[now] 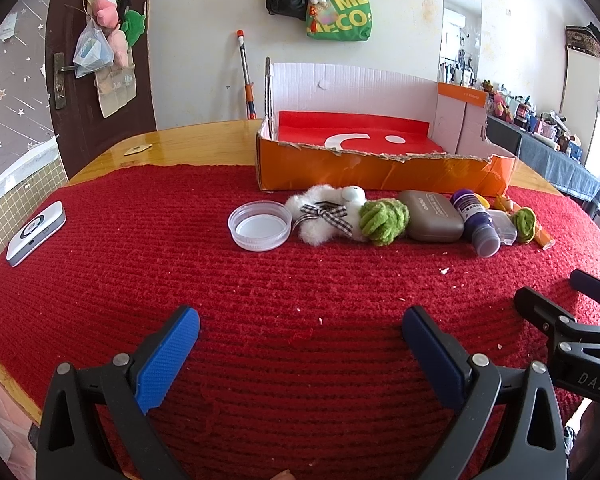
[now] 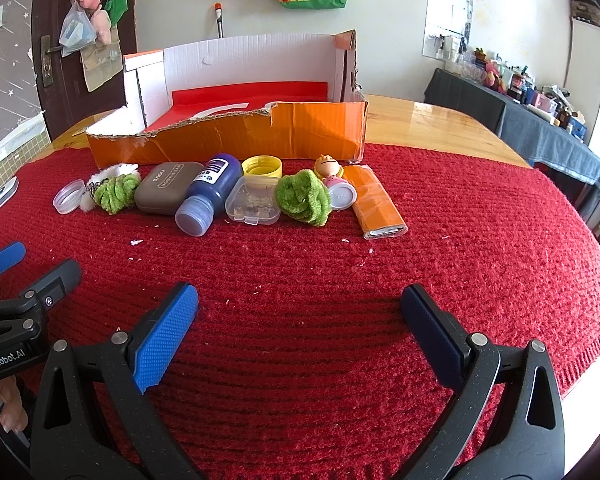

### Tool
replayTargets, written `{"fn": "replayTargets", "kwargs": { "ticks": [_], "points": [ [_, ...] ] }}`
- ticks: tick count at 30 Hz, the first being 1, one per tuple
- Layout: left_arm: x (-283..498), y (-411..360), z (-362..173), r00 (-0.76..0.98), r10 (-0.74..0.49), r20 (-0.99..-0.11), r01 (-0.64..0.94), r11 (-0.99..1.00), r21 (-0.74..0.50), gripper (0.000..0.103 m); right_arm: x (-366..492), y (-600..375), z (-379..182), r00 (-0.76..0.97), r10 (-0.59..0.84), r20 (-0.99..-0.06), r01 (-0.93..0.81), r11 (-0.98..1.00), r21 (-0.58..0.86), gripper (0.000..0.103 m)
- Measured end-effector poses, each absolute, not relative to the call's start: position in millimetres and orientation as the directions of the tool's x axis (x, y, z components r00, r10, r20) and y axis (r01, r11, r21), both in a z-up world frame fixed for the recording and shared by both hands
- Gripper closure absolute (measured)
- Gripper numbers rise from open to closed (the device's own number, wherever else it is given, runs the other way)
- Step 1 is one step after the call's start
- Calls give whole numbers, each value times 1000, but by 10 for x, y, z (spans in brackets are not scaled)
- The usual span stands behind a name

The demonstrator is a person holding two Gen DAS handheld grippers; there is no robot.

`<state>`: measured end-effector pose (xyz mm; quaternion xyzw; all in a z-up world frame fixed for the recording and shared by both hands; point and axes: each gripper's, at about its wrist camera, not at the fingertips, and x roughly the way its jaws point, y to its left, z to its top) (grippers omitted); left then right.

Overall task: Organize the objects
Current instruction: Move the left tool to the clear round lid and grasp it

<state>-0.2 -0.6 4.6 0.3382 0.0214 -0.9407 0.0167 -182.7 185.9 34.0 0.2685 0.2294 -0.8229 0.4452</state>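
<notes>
**Objects lined up, orange box waiting**

Objects sit in a tight row on the red knitted mat (image 2: 300,272) over the tabletop. Nearest, the left claw (image 1: 300,344) and right claw (image 2: 300,320) hover with jaws wide apart, holding nothing. Beyond, the purple plastic bottle (image 2: 208,196) lies touching the clear plastic case (image 2: 254,202); grabbing one could nudge its neighbours. Behind stands the torn orange cardboard box (image 2: 300,132).

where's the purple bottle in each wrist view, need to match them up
Left wrist: purple bottle lies right of centre in the row of items, between the grey case and the clear plastic box.
Right wrist: purple bottle lies left of centre, cap toward the camera, between the same case and box.
Shared landmark: the orange cardboard box just behind the row.
</notes>
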Motion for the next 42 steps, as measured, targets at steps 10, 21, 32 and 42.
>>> {"fn": "replayTargets", "kwargs": {
  "ticks": [10, 21, 32, 42],
  "points": [
    [-87, -108, 212, -766, 5, -643, 30, -999, -44, 0, -1947, 1857, 605, -452, -645, -616, 863, -492, -118, 0],
    [-522, -545, 412, -720, -26, -694, 72, -997, -38, 0, -2572, 1542, 860, -447, -571, -688, 848, -515, -124, 0],
    [-774, -713, 299, -638, 22, -770, 4, -999, -32, 2, -2829, 1578, 726, -393, -482, -783, 856, -503, -120, 0],
    [-836, -654, 205, -603, 43, -797, -57, -998, -11, 16, -2884, 1503, 579, -387, -466, -796, 864, -484, -137, 1]
  ]
}}
